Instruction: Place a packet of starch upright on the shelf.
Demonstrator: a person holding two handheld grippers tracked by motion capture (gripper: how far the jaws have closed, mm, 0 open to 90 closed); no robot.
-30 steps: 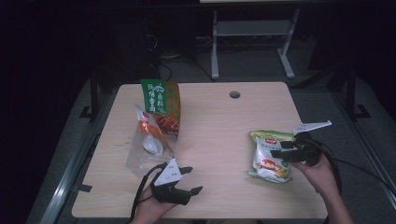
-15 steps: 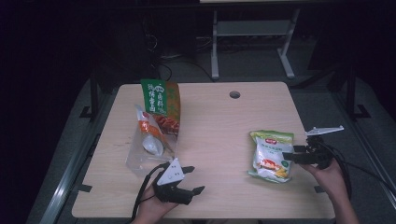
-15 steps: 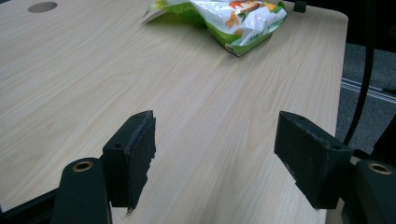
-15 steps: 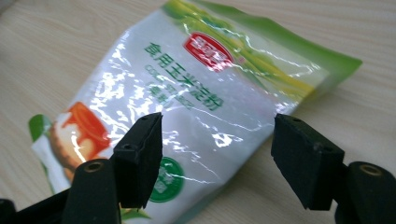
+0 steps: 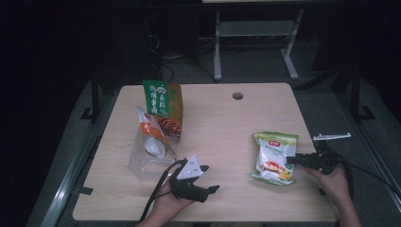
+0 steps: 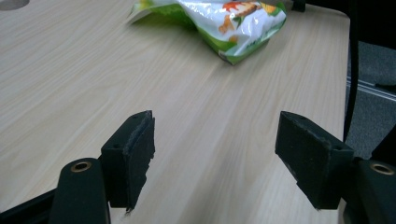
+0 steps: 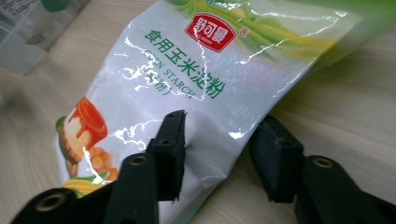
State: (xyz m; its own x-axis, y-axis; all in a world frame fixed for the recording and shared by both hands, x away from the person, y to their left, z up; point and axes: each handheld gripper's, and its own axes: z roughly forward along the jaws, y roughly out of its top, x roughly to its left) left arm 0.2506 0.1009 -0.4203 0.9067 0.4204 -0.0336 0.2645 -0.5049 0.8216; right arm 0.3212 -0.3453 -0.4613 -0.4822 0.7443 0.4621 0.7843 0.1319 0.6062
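Gripping the starch bag (image 7: 187,93) at the table's (image 5: 222,123) right edge

We've got the right gripper (image 7: 217,140) straddling its edge, jaws partly apart; left gripper (image 6: 215,149) gapes wide, holding nothing.

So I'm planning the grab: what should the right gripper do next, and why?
Probably close. The right gripper has its jaws open astride the edge of the corn starch bag, one jaw over it, one beside it, nothing pinched yet. The left gripper rests open, apart.
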